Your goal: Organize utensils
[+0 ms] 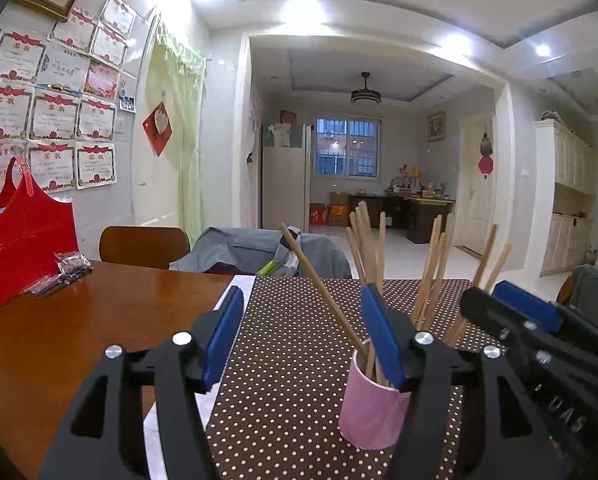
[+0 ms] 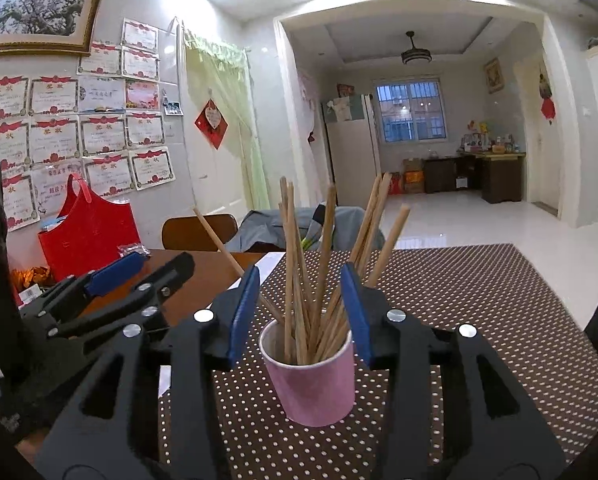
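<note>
A pink paper cup [image 2: 313, 388] stands upright on a brown polka-dot mat [image 2: 479, 300] and holds several wooden chopsticks [image 2: 323, 252] that fan outward. My right gripper [image 2: 301, 312] is open, its blue pads either side of the cup and above its rim, holding nothing. In the left wrist view the same cup [image 1: 373, 408] sits behind the right finger of my left gripper [image 1: 303, 336], which is open and empty, left of the cup. The right gripper [image 1: 539, 320] shows at the right edge there, and the left gripper [image 2: 139, 280] shows at the left of the right wrist view.
The mat [image 1: 291, 360] lies on a brown wooden table [image 1: 79, 340]. A red felt bag [image 1: 23, 248] and a small plastic packet [image 1: 73, 264] sit at the table's far left. Chairs [image 1: 145, 242], one draped with grey cloth [image 1: 251, 252], stand behind the table.
</note>
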`<state>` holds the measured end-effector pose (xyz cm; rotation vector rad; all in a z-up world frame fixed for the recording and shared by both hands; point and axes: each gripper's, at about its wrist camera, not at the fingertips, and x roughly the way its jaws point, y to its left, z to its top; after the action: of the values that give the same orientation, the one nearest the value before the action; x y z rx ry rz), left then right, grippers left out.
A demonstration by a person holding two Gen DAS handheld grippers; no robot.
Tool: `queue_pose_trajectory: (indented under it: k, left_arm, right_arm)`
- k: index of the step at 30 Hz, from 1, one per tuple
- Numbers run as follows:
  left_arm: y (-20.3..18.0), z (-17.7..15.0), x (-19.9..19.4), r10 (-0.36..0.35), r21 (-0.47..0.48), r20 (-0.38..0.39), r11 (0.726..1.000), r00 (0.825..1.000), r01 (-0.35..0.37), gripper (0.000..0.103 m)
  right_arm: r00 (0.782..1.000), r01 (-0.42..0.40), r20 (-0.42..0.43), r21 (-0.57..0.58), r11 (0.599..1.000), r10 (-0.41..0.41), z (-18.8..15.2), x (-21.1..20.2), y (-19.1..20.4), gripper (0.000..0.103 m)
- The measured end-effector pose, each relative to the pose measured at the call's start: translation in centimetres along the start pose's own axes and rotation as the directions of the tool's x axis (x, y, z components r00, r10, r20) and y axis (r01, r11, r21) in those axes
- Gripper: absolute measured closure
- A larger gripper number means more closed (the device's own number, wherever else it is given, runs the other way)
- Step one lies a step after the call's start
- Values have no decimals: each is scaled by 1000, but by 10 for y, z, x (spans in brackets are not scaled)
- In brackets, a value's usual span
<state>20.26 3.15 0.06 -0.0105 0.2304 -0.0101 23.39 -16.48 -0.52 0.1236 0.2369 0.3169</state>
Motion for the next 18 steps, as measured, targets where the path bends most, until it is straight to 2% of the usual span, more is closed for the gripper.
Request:
queue_pose_trajectory:
  k: [2, 4, 6, 10, 14, 18]
  left_arm:
    - [-1, 1, -12, 5, 22, 8, 1000, 1000, -5, 40]
    - [-4, 0, -31, -1, 58, 27, 998, 1000, 0, 35]
    - [-7, -1, -48, -15, 93, 47, 996, 999, 11, 30]
    - [-17, -5, -80, -5, 158, 73, 987, 997, -7, 28]
    - [-21, -7, -110, -20, 154, 100, 988, 995, 4, 28]
    - [-21, -9, -133, -42, 129, 91, 991, 995, 30, 27]
  right_arm:
    - [1000, 5, 11, -9, 1000, -5, 3, -12, -1, 50]
    - [999, 28, 26, -21, 999, -28, 4, -30, -2, 50]
    - [999, 42, 34, -23, 999, -41, 4, -46, -3, 42]
    - [996, 78, 39, -42, 996, -76, 0, -75, 1, 34]
    - [991, 121, 63, -61, 991, -118, -7, -108, 7, 26]
    - [986, 153, 77, -47, 987, -149, -12, -135, 10, 21]
